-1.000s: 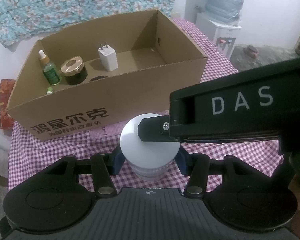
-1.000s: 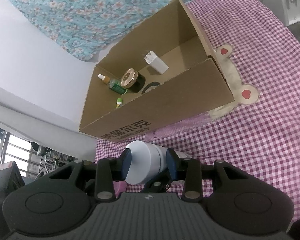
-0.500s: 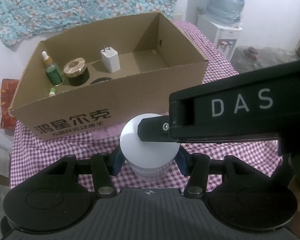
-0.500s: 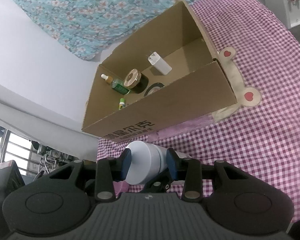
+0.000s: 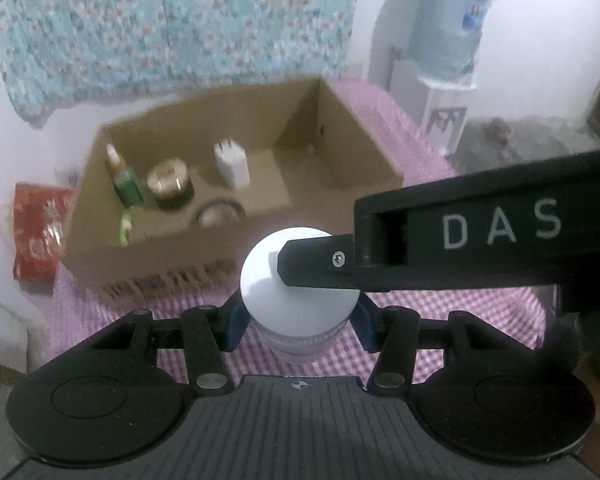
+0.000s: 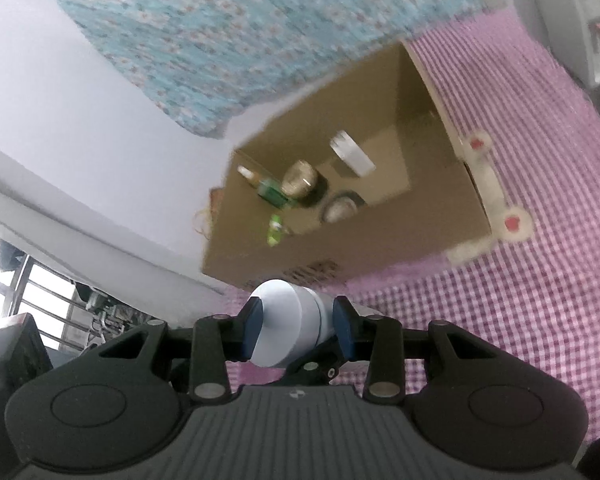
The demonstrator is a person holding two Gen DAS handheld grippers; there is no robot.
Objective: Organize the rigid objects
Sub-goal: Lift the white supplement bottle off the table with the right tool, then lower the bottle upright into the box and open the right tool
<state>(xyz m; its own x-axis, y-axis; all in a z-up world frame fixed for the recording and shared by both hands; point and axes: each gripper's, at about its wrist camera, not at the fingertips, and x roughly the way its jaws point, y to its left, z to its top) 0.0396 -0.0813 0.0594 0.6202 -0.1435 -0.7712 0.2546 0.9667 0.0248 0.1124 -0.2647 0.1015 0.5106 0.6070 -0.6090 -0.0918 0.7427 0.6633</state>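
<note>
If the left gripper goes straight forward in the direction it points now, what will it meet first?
Probably the cardboard box's near wall. The left gripper, shut on the white jar, points at it across the checked cloth; depth is unclear.

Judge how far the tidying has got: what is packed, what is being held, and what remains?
Packed: the cardboard box holds a dropper bottle, gold-lidded jar, white charger and two smaller items. In hand: both tools, left and right, grip the white jar. Left: putting that jar in the box.
</note>
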